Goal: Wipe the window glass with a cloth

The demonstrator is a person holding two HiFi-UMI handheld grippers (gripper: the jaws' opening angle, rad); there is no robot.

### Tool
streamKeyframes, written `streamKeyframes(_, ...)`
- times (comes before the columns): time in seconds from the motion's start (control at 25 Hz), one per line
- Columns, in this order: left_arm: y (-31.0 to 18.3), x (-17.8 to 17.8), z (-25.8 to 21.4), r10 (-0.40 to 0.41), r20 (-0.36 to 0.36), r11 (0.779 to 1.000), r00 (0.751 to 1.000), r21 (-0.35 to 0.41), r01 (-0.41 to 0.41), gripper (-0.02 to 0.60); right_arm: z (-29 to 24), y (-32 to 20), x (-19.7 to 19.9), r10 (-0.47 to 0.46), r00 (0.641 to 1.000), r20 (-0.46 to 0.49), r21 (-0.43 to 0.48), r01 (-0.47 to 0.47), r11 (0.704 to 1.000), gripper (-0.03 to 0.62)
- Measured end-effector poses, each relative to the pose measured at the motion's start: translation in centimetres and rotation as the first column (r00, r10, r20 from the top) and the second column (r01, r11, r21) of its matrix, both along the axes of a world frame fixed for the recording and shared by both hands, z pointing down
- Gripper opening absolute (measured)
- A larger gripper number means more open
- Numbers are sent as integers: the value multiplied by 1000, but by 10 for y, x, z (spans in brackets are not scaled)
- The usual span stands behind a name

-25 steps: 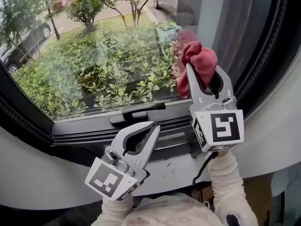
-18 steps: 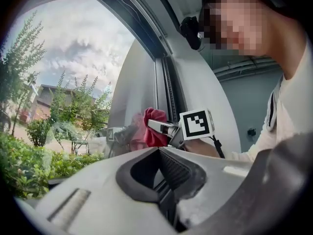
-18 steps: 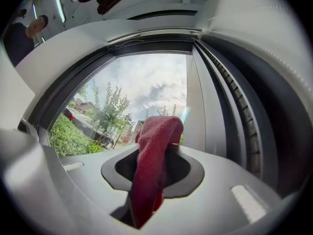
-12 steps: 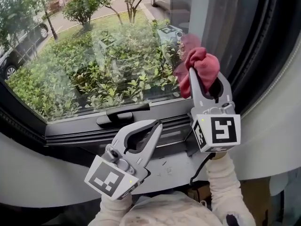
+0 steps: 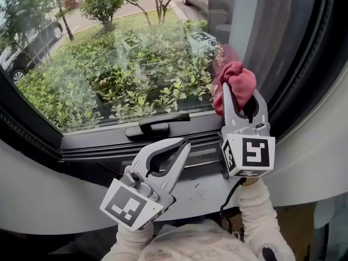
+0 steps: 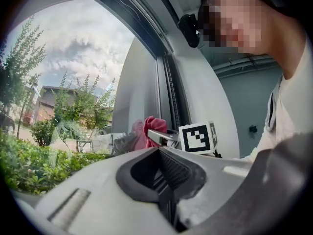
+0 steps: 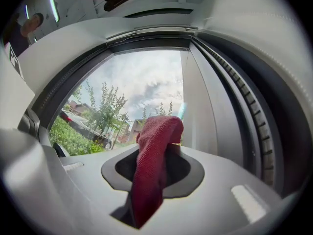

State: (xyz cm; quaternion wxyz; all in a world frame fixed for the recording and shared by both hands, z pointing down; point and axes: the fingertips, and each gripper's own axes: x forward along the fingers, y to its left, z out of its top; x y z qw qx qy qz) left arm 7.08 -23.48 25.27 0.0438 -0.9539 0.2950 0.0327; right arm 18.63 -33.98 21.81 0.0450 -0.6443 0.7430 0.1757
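text, labels, numbers: none legible | square coded markers (image 5: pixel 254 152): patterns only, no characters

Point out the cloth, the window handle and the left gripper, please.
cloth (image 5: pixel 238 80), head view, on its bunched red top.
window handle (image 5: pixel 149 129), head view, on its dark base.
left gripper (image 5: pixel 184 144), head view, at its closed fingertips.

Wide stretch of window glass (image 5: pixel 109 64) to the left of the right claw (image 5: pixel 241 95) and its red cloth (image 5: pixel 236 78), open for sideways passes. Hemmed in at the right by the dark side frame (image 5: pixel 304 64), close beside the cloth. Barred below by the black window handle (image 5: pixel 157 125), jutting from the lower frame (image 5: pixel 98 145) just beneath the pane. Narrowed further low down by the left claw (image 5: pixel 182 145), jaws together, tip just below the handle's right end.
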Motion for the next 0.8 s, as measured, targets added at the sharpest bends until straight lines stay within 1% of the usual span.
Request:
streamKeyframes(0.16,6,-21,-3,-20,-6,1000,1000,-1,20,1,-9,6,-36,-23,1000,-13,7,23,1000,126)
streamKeyframes(0.52,8,-97,-3,-89,-29,996,996,-2,89,0,-18,8,-137,-119,991,-59,28,121,992,126)
streamKeyframes(0.8,11,-151,-2,-141,-46,990,989,-1,141,0,-27,15,-220,-207,975,-85,49,212,976,126)
